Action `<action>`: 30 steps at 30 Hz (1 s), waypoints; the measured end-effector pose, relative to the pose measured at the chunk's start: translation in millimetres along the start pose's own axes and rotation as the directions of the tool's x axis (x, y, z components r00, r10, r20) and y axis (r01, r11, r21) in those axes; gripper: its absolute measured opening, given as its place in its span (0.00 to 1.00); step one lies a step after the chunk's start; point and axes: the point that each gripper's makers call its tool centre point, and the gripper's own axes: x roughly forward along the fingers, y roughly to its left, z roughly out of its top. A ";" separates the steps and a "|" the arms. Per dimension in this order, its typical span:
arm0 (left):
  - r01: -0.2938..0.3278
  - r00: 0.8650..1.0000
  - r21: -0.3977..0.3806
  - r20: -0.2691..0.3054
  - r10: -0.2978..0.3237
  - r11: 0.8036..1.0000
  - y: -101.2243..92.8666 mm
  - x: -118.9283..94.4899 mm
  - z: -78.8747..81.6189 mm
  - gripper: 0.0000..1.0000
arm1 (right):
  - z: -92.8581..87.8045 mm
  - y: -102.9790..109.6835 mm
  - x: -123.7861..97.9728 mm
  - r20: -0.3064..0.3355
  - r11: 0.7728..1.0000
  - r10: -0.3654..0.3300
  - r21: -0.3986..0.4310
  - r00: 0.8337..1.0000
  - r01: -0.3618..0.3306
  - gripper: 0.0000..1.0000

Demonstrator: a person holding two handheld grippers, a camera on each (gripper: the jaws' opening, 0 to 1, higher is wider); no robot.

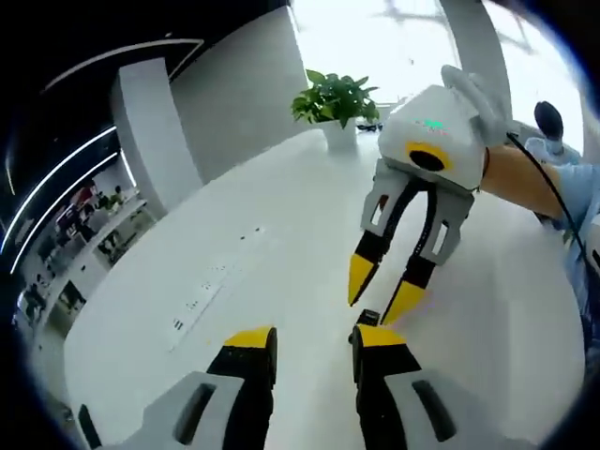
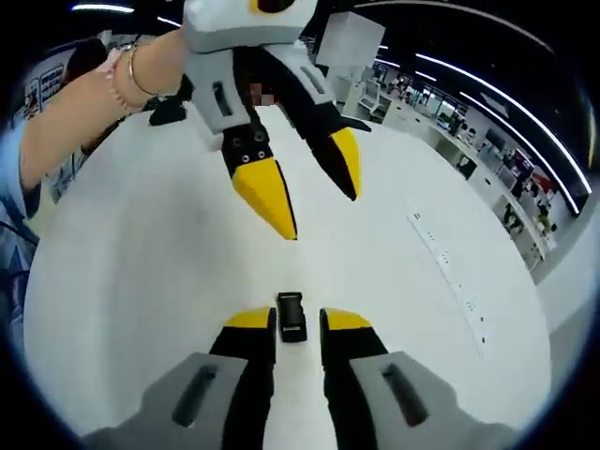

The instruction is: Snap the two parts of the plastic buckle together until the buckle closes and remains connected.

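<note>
Right tool (image 2: 297,322) sits low over the white desk (image 2: 141,281) with its yellow tips narrow, and the black buckle (image 2: 291,316) lies flat right between them; can't tell if they actually pinch it. Just past it, the left tool (image 2: 309,192) hangs above the desk, tips spread wide. In the left gripper view, the left tool (image 1: 312,339) gapes, with the buckle (image 1: 367,319) at its right tip, under the right tool (image 1: 382,291). Farther off there's a potted plant (image 1: 335,103).

I see a potted plant (image 1: 335,105) at the table's (image 1: 281,281) far edge; a white pillar (image 1: 155,131) stands beyond the table.
</note>
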 end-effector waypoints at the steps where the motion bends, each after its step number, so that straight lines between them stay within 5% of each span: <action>1: -0.027 1.000 -0.020 0.015 0.027 0.999 4.4 -2.6 2.7 0.33 | 3.6 -1.6 -3.1 0.016 1.000 -0.012 0.004 1.000 0.012 0.20; 7: -0.126 0.983 -0.113 0.118 0.140 0.986 19.9 -28.9 20.2 0.34 | 20.4 -14.3 -20.0 0.115 0.995 -0.084 0.065 0.990 0.076 0.22; 20: -0.181 0.925 -0.258 0.282 0.253 0.949 15.8 -85.0 34.8 0.36 | 29.5 -29.6 -52.0 0.239 0.969 -0.210 0.180 0.948 0.169 0.25; 26: -0.242 0.910 -0.230 0.284 0.303 0.942 8.9 -104.6 31.0 0.38 | 21.6 -34.2 -70.5 0.262 0.943 -0.305 0.218 0.916 0.251 0.26; 30: -0.234 0.890 -0.240 0.338 0.307 0.942 3.6 -116.4 29.6 0.40 | 25.5 -20.5 -84.9 0.311 0.951 -0.285 0.210 0.907 0.226 0.26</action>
